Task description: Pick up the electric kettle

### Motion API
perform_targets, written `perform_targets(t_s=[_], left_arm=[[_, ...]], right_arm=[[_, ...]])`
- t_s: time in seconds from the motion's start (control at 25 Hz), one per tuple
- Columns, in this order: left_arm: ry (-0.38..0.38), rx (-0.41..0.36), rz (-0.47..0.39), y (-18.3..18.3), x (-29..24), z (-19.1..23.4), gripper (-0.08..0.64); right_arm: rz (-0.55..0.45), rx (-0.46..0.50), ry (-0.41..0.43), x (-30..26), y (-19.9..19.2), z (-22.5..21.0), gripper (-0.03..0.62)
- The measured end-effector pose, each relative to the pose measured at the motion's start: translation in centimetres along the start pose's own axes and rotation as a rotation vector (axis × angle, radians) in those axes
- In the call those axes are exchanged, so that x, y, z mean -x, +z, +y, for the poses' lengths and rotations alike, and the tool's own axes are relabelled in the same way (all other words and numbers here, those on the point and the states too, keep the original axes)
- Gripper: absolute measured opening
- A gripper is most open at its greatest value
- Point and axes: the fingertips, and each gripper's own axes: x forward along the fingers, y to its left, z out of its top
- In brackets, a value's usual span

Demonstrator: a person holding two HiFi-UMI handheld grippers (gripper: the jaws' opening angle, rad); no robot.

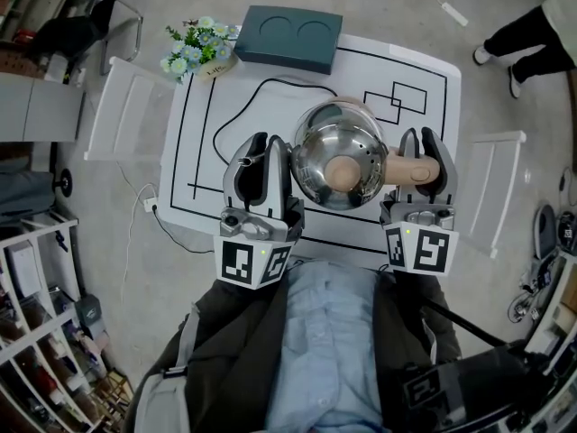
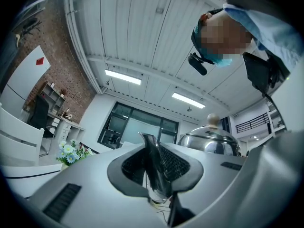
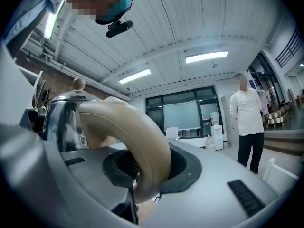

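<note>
Evidently the pick-up is largely done. The kettle [image 1: 343, 147] hangs between the two tools over the middle of the surface [image 1: 433, 88]. In the head view it looms large against the black lines marked beneath it. I judge it clear of the surface, though its underside is hidden in every view and no gap can be confirmed.

Left tool [image 1: 264, 156]: at the kettle's 9 o'clock, jaws pinching the thin metal spout [image 2: 153, 163], with a pad against each flank.
Right tool [image 1: 420, 159]: at the kettle's 3 o'clock, jaws clamped on the beige handle [image 3: 137, 137], which fills the space between the pads.
Neither tool stands spread.

Left to do, in my judgement: little beyond keeping the kettle level and steady. The spout offers a narrow hold and looks the likelier of the two to slip. A black cord [image 1: 236, 106] lies on the surface at 10 o'clock from the kettle. Where it ends cannot be told.

Containers:
- Kettle: lid [image 2: 209, 139] seated and closed, so its contents are not visible.
- Dark green box [image 1: 293, 36]: at the surface's 12 o'clock edge, with two round recesses in its top, both bare.
- Pot [image 1: 216, 66]: at the 11 o'clock corner, just beside the box, holding pale blue and white flowers [image 1: 194, 48].
</note>
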Motion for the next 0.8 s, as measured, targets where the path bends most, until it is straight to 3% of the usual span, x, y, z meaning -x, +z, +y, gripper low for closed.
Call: perform_targets(t_s=[0.8], left_arm=[[-0.06,-0.02,-0.058,3.4,1.5,-1.9,0.074]], right_arm=[[-0.073,0.016,-0.027,3.0,3.3,0.6,0.087]])
